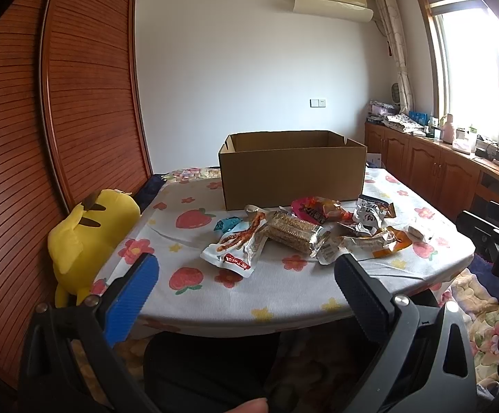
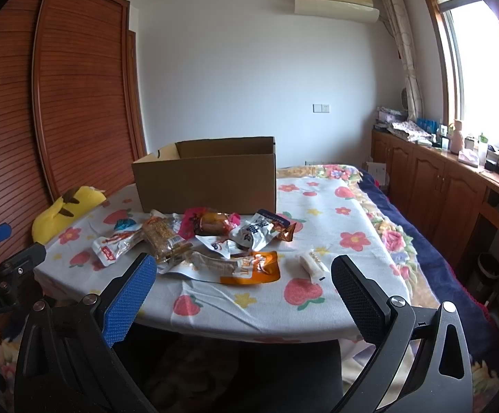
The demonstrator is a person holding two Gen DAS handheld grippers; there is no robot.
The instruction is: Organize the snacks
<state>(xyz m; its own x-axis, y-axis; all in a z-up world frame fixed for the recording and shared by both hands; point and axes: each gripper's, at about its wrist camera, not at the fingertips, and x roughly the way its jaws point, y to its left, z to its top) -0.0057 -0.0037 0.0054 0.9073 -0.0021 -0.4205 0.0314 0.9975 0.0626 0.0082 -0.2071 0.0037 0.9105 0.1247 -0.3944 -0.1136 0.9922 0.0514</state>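
Nothing appears to have been put away yet: the open brown cardboard box [image 1: 292, 168] stands at the far side of the small table covered by a white cloth printed with strawberries and flowers [image 1: 283, 289], and from these low angles its inside is hidden, so whether it holds anything cannot be told. All the snacks in view lie loose in a heap on the cloth just in front of the box. Nearest the left is a white pouch printed with a reddish chicken foot [image 1: 237, 246], with a clear-wrapped block of golden cereal bars [image 1: 295, 234] touching its right edge; behind them sit a small teal wrapped sweet [image 1: 228, 223] and a pink-and-red packet holding something brown [image 1: 316, 209]. To the right lie a white crumpled packet with dark lettering [image 2: 258, 232], a flat orange pouch [image 2: 252, 268] and, a little apart, a small white wrapped roll [image 2: 313, 263]. The left gripper [image 1: 246, 278] hangs over the near table edge with its blue-padded jaws spread wide and nothing between them, and the right gripper [image 2: 244, 280] is held the same way, jaws wide apart and empty, short of the heap. As I judge it, the sorting is at its very start, with every visible packet left to be picked up and placed in the box.
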